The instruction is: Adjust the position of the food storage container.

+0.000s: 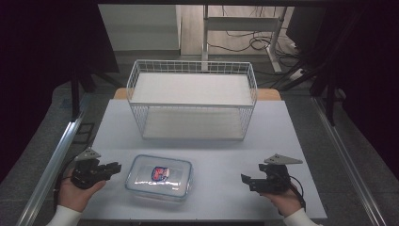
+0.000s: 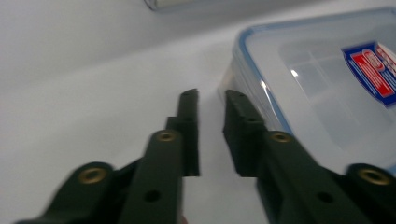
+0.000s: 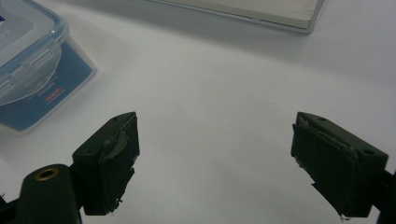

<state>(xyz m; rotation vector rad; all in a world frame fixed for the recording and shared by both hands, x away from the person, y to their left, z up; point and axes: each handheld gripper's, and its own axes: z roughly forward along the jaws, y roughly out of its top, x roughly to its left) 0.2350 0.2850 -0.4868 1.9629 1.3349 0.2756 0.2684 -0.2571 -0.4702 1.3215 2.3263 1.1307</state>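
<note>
A clear plastic container (image 1: pixel 160 176) with a blue-rimmed lid and a red and blue label lies flat at the front of the white table (image 1: pixel 211 141). My left gripper (image 1: pixel 115 167) is just off its left side and points at it. In the left gripper view the jaws of the left gripper (image 2: pixel 210 95) are drawn almost together with a thin gap, nothing between them, and the container (image 2: pixel 327 93) is right beside the tips. My right gripper (image 1: pixel 244 181) rests at the front right, apart from the container. Its jaws (image 3: pixel 215 140) stand wide over bare table, with the container (image 3: pixel 28 70) off to the left.
A white wire basket (image 1: pixel 193 66) with a white floor stands at the back middle of the table; its base edge (image 3: pixel 243 9) shows in the right gripper view. Metal rails run along both table sides. Beyond the table are desk legs and cables on the floor.
</note>
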